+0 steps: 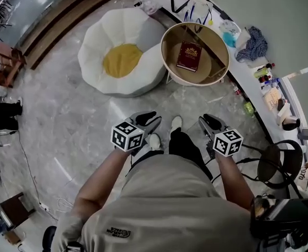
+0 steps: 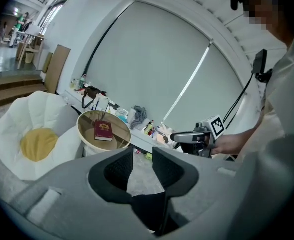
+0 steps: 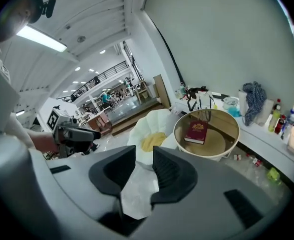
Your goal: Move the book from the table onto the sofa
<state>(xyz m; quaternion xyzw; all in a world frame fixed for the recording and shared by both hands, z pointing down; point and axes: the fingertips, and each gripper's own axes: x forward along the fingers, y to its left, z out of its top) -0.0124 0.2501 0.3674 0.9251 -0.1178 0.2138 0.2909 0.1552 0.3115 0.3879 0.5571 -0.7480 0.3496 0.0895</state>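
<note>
A dark red book lies flat inside the round, high-rimmed table. To the table's left, touching it, sits the white flower-shaped sofa with a yellow centre. My left gripper and right gripper hang side by side in front of me, well short of the table, both above the floor. In the left gripper view the jaws stand apart with only floor between them, and the book is far ahead. The right gripper is open too, with the book up ahead to the right.
A white counter runs along the wall behind the table, with bottles, bags and a blue cloth on it. A black stool stands at my right. Wooden steps lie at the far left, cables cross the floor.
</note>
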